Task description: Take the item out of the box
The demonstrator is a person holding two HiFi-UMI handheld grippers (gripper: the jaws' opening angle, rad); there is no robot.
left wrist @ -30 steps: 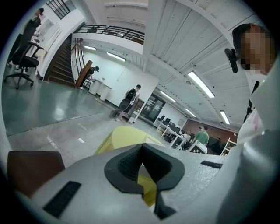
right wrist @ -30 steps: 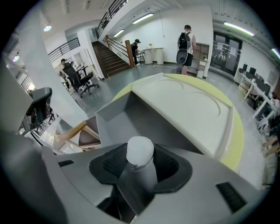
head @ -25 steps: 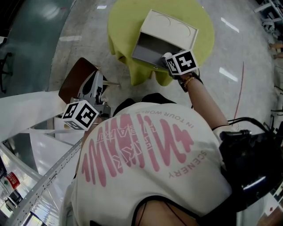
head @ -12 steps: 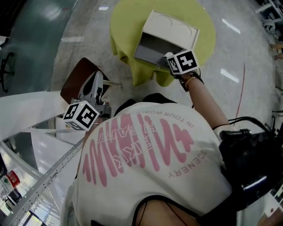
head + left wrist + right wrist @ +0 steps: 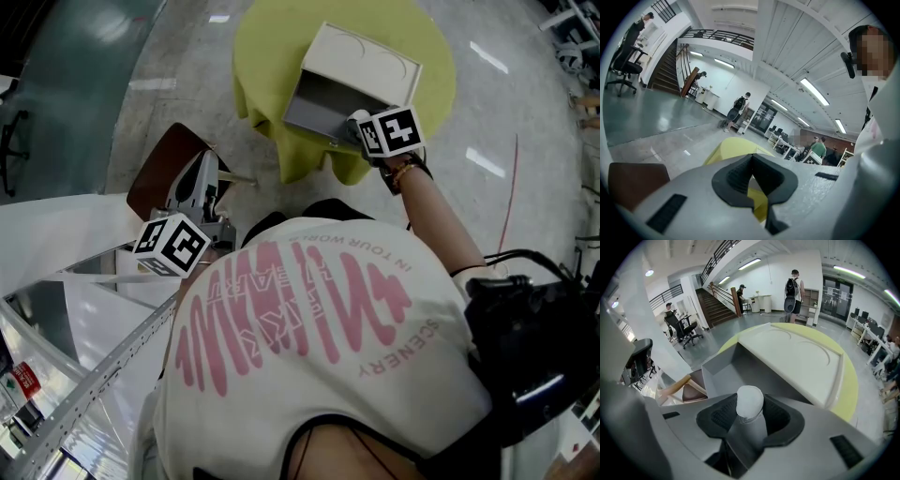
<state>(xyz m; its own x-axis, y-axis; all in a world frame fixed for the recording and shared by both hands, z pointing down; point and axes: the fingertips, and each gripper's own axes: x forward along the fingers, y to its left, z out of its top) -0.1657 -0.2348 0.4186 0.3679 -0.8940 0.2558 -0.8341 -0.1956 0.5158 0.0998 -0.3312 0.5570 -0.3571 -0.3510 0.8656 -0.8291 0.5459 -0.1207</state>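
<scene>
An open grey box (image 5: 323, 101) with a pale lid (image 5: 367, 56) stands on a round yellow table (image 5: 281, 56). My right gripper (image 5: 361, 131) hangs at the box's near edge. In the right gripper view its jaws (image 5: 750, 417) are shut on a grey bottle with a white cap (image 5: 750, 403), held just above and in front of the box's grey inside (image 5: 740, 369). My left gripper (image 5: 199, 178) is off the table, low at the left over a brown chair. Its pads (image 5: 740, 176) meet with nothing between them.
A brown chair seat (image 5: 164, 164) stands left of the table, beside my left gripper. The yellow cloth (image 5: 309, 155) hangs over the table's near edge. White metal rails (image 5: 84, 394) run at the lower left. People stand far off in the hall (image 5: 793, 289).
</scene>
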